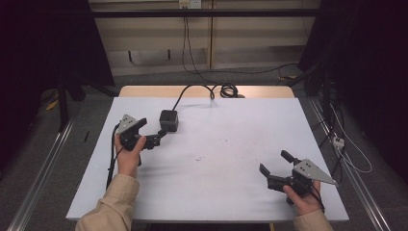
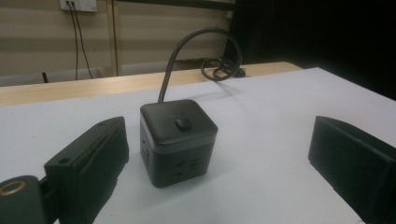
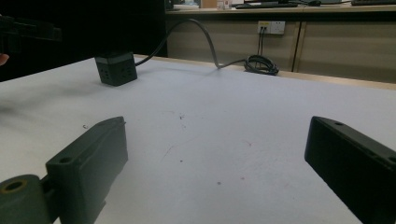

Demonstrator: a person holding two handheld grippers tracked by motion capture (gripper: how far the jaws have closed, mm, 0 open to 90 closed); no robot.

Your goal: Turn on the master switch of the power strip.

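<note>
White table (image 1: 207,159) took up most of the high view, wooden strip at its far edge. Black cube power socket (image 1: 169,120) sat on the table's far-left part, upright, button on top; its black cord (image 1: 192,91) ran back toward the far edge and ended in a loose coil (image 1: 228,90) on the wood strip.

Left gripper (image 1: 158,136) was held low over the table at left, jaws spread wide, nothing between them, pointing at the cube. In the left gripper view the cube (image 2: 177,140) stood just ahead of the two jaws, nearer the left-hand jaw, not touching either; socket holes on its front face and left side were visible.

Right gripper (image 1: 275,163) was at the near-right part of the table, well apart from the cube, jaws also released and empty, over bare tabletop. In the right gripper view the cube (image 3: 116,68) was far off at upper left, cord (image 3: 201,32) arching behind it.

Small dark specks (image 1: 196,159) marked the table middle.
</note>
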